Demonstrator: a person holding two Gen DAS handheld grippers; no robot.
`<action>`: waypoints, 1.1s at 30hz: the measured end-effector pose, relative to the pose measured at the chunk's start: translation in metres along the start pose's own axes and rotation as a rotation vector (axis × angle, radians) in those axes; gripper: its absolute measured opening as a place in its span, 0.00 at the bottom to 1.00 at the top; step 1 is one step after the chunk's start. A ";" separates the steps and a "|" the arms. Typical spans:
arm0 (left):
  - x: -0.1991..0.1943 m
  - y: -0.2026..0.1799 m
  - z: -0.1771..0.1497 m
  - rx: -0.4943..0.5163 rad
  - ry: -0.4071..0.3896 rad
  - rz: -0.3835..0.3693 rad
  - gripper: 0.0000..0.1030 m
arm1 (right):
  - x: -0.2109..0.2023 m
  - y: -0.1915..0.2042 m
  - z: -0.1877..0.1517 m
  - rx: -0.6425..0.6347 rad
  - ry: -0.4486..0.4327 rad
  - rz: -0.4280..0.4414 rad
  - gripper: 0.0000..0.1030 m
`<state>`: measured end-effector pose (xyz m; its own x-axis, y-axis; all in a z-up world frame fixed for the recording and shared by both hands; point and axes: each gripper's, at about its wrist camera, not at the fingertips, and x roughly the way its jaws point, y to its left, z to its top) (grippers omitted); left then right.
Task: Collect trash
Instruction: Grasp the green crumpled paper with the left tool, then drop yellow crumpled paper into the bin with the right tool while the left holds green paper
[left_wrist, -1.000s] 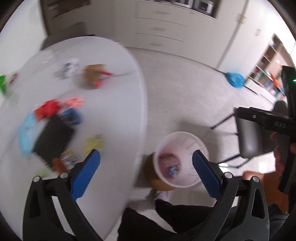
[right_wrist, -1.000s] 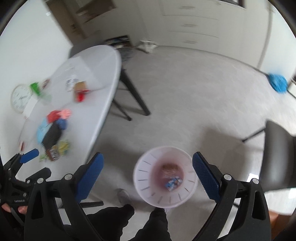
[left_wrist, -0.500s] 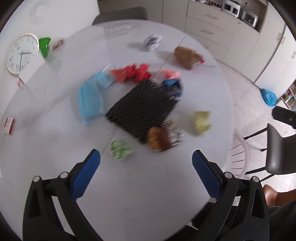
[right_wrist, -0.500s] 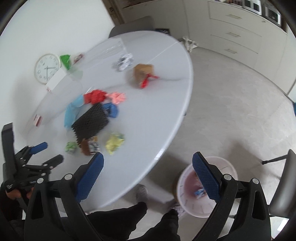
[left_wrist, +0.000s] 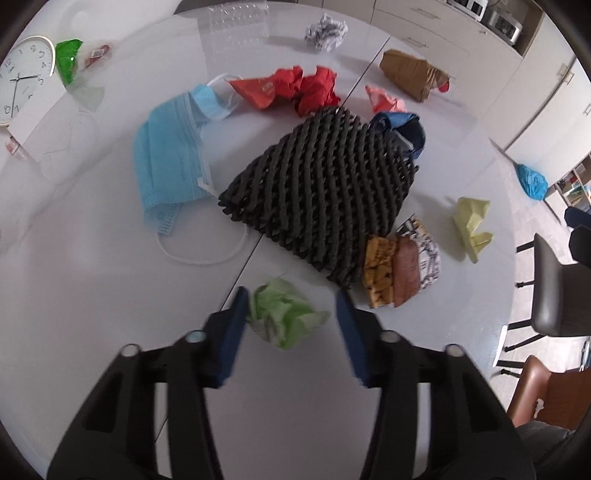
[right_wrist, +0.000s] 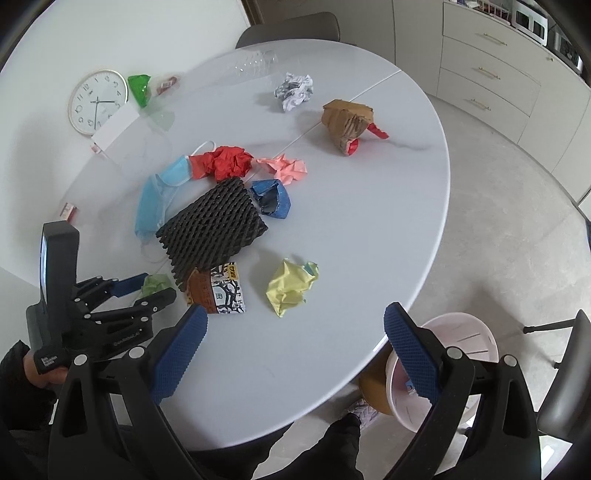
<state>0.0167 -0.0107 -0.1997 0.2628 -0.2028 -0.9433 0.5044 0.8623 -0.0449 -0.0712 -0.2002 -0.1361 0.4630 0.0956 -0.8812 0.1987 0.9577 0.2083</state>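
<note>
A crumpled green paper wad lies near the counter's front edge, between the left gripper's closing jaws, one pad at its side and the other not yet touching; light and soft, it should squash under a pinch across its middle. The right gripper hangs above with jaws wide and empty. Only the right view shows the pink bin on the floor.

The left gripper is closing around a crumpled green paper on the white tabletop. Its left pad seems to touch; motion blur obscures the right.
</note>
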 end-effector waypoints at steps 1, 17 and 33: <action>0.003 0.001 0.000 0.002 0.004 -0.003 0.39 | 0.004 0.001 0.001 -0.001 0.004 -0.003 0.93; -0.010 0.019 -0.008 -0.061 -0.022 -0.036 0.32 | 0.089 0.013 0.014 0.004 0.157 -0.062 0.38; -0.058 -0.044 0.027 0.100 -0.101 -0.092 0.32 | 0.002 -0.069 -0.014 0.120 0.032 -0.055 0.37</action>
<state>0.0016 -0.0489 -0.1344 0.2904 -0.3292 -0.8985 0.6083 0.7883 -0.0922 -0.0957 -0.2620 -0.1577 0.4210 0.0546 -0.9054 0.3260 0.9224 0.2072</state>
